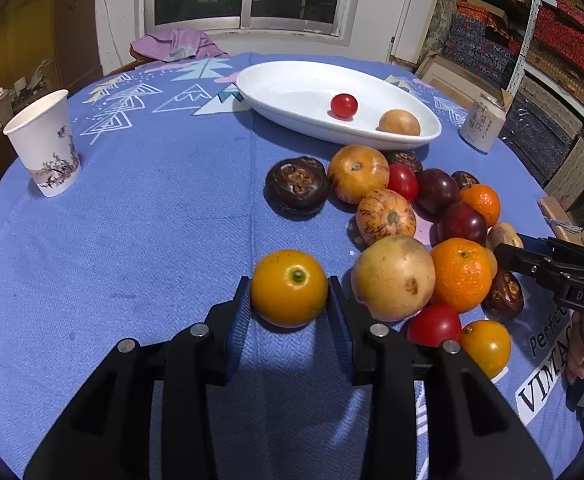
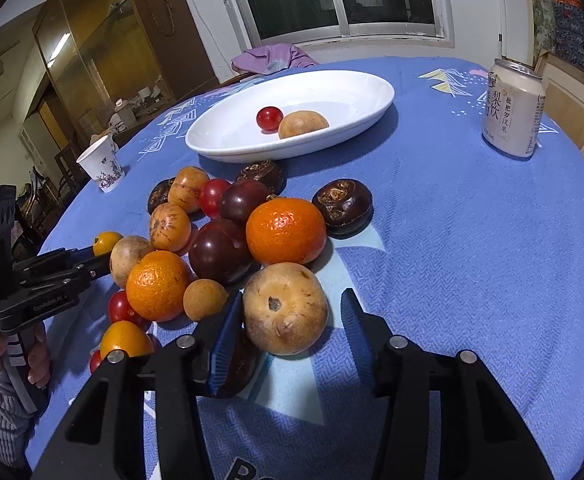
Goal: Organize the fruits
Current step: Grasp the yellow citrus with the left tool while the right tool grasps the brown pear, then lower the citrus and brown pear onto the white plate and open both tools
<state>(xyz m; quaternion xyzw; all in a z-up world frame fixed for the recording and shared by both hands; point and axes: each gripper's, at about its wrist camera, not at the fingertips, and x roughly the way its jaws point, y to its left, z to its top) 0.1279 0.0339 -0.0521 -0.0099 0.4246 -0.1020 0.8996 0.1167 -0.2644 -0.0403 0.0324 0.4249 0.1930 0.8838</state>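
My left gripper (image 1: 288, 296) is shut on a small yellow-orange fruit (image 1: 289, 289), both blue pads against its sides, low over the blue cloth. My right gripper (image 2: 287, 320) is open around a round tan fruit (image 2: 285, 309); its left pad is near the fruit and its right pad stands apart. A pile of oranges, red tomatoes, dark plums and brown fruits (image 2: 227, 224) lies between the two grippers. A white oval dish (image 1: 292, 80) beyond the pile holds a red tomato (image 1: 344, 105) and a tan fruit (image 1: 399, 122); the dish also shows in the right wrist view (image 2: 352, 92).
A paper cup (image 1: 45, 144) stands at the table's left. A drink can (image 2: 514, 110) stands to the right of the dish. A purple cloth (image 1: 175, 45) lies at the far edge under the window. Boxes are stacked at the right.
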